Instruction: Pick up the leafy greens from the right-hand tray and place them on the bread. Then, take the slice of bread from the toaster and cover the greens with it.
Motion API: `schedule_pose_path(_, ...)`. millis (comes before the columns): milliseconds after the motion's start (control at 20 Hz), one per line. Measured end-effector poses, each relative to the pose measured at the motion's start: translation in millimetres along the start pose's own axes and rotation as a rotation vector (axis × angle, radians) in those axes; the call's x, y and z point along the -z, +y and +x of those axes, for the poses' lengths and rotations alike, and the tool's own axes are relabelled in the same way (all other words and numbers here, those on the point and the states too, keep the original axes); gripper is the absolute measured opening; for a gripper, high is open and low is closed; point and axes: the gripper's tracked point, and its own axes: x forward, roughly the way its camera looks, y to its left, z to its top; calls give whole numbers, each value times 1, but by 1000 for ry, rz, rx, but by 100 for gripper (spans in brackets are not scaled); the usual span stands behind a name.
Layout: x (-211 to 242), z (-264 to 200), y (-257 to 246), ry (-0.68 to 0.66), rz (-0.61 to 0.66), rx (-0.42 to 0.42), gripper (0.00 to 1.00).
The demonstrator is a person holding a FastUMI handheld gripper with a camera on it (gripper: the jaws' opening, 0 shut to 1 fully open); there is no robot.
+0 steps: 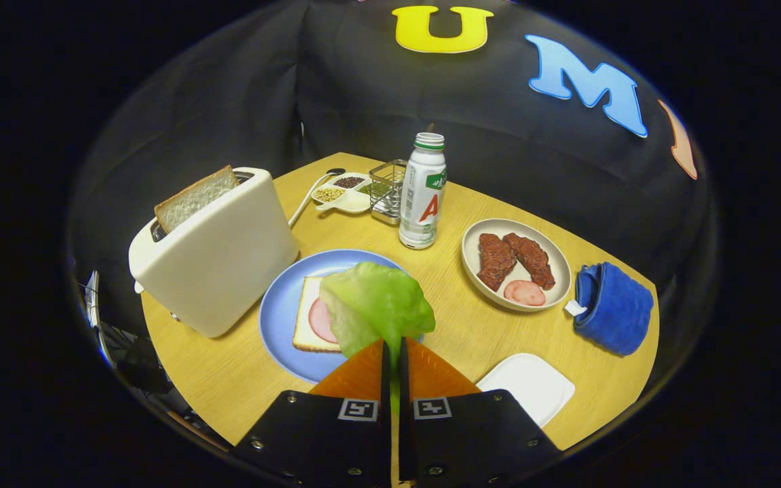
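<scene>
Leafy greens [377,305], one pale green crinkled lettuce leaf, pinched at its lower stalk end between the two fingers of the gripper [394,349]. Fingers nearly closed, only a thin slit between them, both pressing the leaf. Leaf's long axis runs straight ahead along the fingers, broad end fanning forward and slightly left, over the round blue plate [282,318].

On that plate: square slice of white bread [304,318] with a pink round of ham [321,320] on top; leaf hangs over its right half, whether touching it cannot be told.

Just right of the fingers, near the table's near edge: flat white square tray [529,386]. Wooden table [228,379] light yellow, grain visible.

Left edge: cream plastic toaster [217,251], a browned slice of toast [194,198] standing up from its slot, tilted.

Right edge: rolled blue cloth [613,308]. Left of it, round beige plate [472,268] carrying two brown meat strips [514,259] and one pink ham round [525,293].

Mid-table beyond the blue plate: upright white bottle [423,193] with green cap. Touching its left side, a wire mesh holder [389,191]. Far edge: white divided dish [342,193] of seeds and beans.
</scene>
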Motion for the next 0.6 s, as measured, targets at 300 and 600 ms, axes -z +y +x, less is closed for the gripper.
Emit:
schedule_pose_path(300,-18,41,41,32,21,-62,5)
schedule_pose_path(600,-21,59,59,56,24,-81,5)
